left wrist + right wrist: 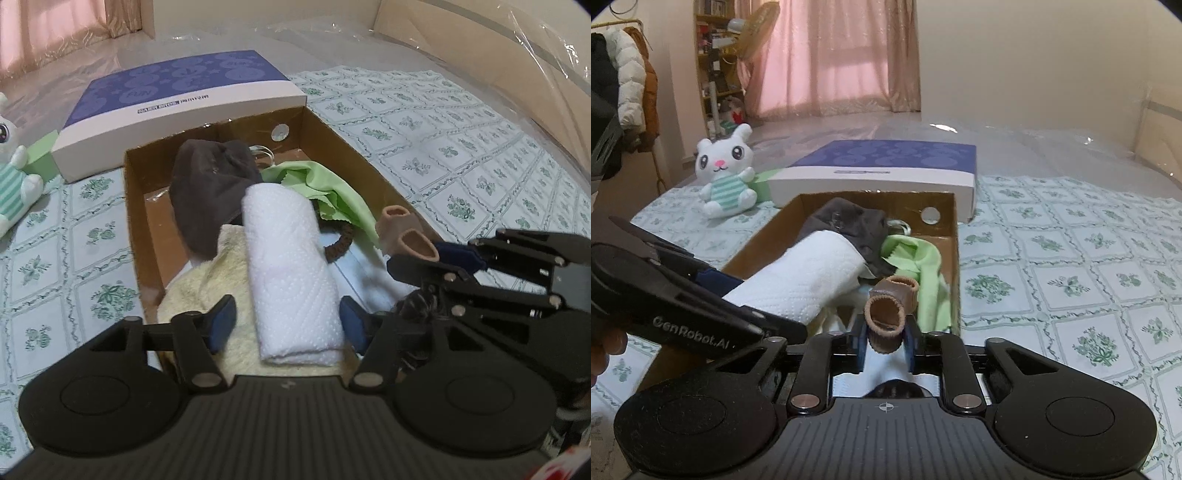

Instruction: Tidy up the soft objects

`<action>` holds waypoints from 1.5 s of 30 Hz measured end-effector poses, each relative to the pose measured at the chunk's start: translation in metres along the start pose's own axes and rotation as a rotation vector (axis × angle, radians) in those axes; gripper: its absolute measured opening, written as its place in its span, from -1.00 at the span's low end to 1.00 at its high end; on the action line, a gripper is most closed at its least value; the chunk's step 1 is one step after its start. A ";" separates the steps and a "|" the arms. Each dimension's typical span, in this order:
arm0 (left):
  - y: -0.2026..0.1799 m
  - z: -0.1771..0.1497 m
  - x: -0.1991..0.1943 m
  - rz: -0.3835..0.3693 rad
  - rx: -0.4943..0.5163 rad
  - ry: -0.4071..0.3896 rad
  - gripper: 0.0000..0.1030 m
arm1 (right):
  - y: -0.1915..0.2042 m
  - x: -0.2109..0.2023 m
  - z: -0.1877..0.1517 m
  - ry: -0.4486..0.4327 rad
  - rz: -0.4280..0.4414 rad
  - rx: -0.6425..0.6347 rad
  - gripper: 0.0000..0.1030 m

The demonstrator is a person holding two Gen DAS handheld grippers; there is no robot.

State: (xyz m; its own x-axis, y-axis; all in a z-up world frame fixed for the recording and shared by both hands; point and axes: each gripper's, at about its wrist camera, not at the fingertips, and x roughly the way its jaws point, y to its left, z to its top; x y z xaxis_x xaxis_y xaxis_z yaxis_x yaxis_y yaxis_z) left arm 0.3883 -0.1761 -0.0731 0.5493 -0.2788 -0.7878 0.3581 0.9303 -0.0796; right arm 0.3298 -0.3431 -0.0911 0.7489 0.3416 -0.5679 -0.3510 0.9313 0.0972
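Rolled white embossed paper towel (291, 273) lies lengthwise in open brown cardboard box (133, 206), atop cream fleecy cloth (207, 291). Left claw (288, 325) spread, fingers either side of roll, contact unclear. Right claw (885, 345) pinching tan ribbed two-loop band (888, 314) over box's near right side. Dark brown cloth (207, 192), lime green cloth (317, 184) toward box's far end. Box on floral-print bed cover (1071, 280); white plush bunny (726, 173) near bed's left edge.

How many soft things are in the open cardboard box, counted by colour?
White: 1, rolled towel
Cream: 1, fluffy cloth
Dark brown: 1, cloth
Green: 1, thin cloth
Tan: 1, double sleeve, clamped in the right gripper
Total: 5. Some smaller pieces underneath are too hidden to count.
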 end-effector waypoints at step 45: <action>-0.007 -0.051 -0.144 0.022 -0.038 -0.139 0.27 | 0.046 -0.127 -0.008 -0.055 -0.004 0.187 0.23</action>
State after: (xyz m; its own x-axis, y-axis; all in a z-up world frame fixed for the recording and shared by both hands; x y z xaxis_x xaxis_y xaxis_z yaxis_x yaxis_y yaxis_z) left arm 0.2680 -0.1304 0.0093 0.6572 -0.2858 -0.6975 0.3174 0.9442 -0.0878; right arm 0.2146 -0.3447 -0.0210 0.7817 0.3393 -0.5233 -0.2410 0.9382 0.2483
